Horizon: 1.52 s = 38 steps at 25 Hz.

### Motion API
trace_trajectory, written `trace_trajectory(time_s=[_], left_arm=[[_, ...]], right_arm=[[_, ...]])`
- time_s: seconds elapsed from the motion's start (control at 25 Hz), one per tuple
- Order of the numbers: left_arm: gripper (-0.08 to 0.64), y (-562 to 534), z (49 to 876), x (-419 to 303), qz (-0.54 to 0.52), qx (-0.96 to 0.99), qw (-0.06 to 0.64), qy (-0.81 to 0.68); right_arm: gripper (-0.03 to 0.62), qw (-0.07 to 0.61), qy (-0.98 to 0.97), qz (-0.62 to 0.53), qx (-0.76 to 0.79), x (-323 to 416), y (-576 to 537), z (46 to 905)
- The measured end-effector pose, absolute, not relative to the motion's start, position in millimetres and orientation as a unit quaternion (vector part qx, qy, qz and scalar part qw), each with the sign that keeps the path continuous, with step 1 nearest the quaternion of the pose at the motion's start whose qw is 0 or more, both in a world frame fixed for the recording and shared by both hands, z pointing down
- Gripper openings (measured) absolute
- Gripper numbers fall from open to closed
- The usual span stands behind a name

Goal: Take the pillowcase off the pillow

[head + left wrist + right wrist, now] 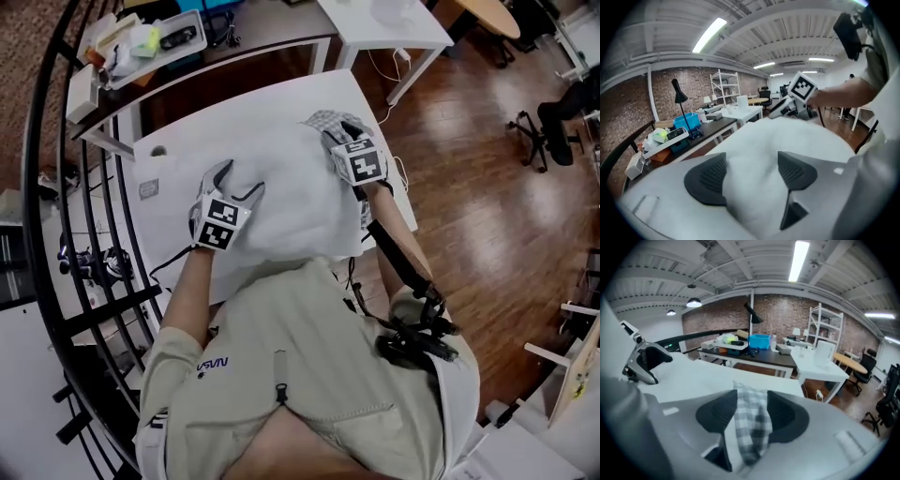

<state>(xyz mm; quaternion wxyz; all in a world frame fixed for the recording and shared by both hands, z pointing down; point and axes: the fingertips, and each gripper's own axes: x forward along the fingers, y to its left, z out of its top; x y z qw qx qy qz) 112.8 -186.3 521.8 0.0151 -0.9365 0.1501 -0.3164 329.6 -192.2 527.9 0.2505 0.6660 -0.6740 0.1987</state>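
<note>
White table (187, 164) lies ahead of you, the white pillow (291, 202) at its centre and the checked pillowcase (323, 120) bunched at the pillow's 1 o'clock corner. Your left gripper (239, 183), at the pillow's 9 o'clock edge, stands wide over it, gripping nothing. Your right gripper (345, 131) is also spread, a checked fold loose between its pads. The case looks nearly off, so next close on that fold and pull toward 1 o'clock. Only the right gripper view shows that fold; in the head view the marker cube hides it.

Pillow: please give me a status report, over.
Left gripper open, pillow between jaws. Right gripper open, checked fabric between jaws. Nothing blocking.
</note>
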Motion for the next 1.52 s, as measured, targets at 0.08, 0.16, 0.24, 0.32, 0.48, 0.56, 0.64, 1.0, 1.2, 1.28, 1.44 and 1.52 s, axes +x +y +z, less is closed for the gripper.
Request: trace_trajectory(time_s=[0.08, 0.16, 0.24, 0.32, 0.48, 0.56, 0.64, 1.0, 1.2, 1.28, 1.44, 1.52], left_arm=[[0.253, -179, 546, 111, -0.337, -0.932, 0.004, 0.134], [0.109, -166, 547, 105, -0.323, -0.938, -0.002, 0.128], [0.059, -154, 538, 96, -0.301, -0.944, 0.003, 0.133], [0.052, -144, 529, 84, -0.282, -0.949, 0.014, 0.143], [0.052, -132, 516, 65, -0.246, -0.954, 0.031, 0.166], [0.06, -132, 517, 60, -0.243, -0.953, 0.033, 0.176], [0.073, -136, 522, 61, -0.245, -0.952, 0.035, 0.181], [0.256, -182, 424, 22, -0.13, -0.958, 0.016, 0.256], [0.372, -191, 473, -118, -0.132, -0.893, -0.137, 0.409], [0.405, -179, 524, -156, -0.165, -0.862, -0.206, 0.433], [0.311, -155, 588, -138, -0.195, -0.861, -0.278, 0.378], [0.196, -159, 583, -118, -0.175, -0.871, -0.274, 0.368]], right_arm=[[0.189, 0.291, -0.667, 0.224, 0.648, 327, -203, 552], [0.018, 0.303, -0.638, 0.215, 0.674, 344, -209, 555], [0.009, 0.283, -0.603, 0.195, 0.72, 373, -214, 545], [0.009, 0.266, -0.564, 0.188, 0.759, 406, -217, 535], [0.009, 0.279, -0.498, 0.21, 0.793, 468, -214, 551], [0.009, 0.317, -0.479, 0.262, 0.775, 481, -200, 594], [0.012, 0.358, -0.469, 0.321, 0.741, 480, -176, 642], [0.181, 0.093, -0.6, 0.249, 0.754, 410, -110, 546], [0.351, 0.072, -0.701, 0.287, 0.649, 302, -34, 550], [0.365, 0.074, -0.691, 0.339, 0.634, 274, -17, 577], [0.248, 0.075, -0.652, 0.373, 0.655, 259, -30, 602], [0.149, 0.077, -0.639, 0.344, 0.684, 271, -49, 586]])
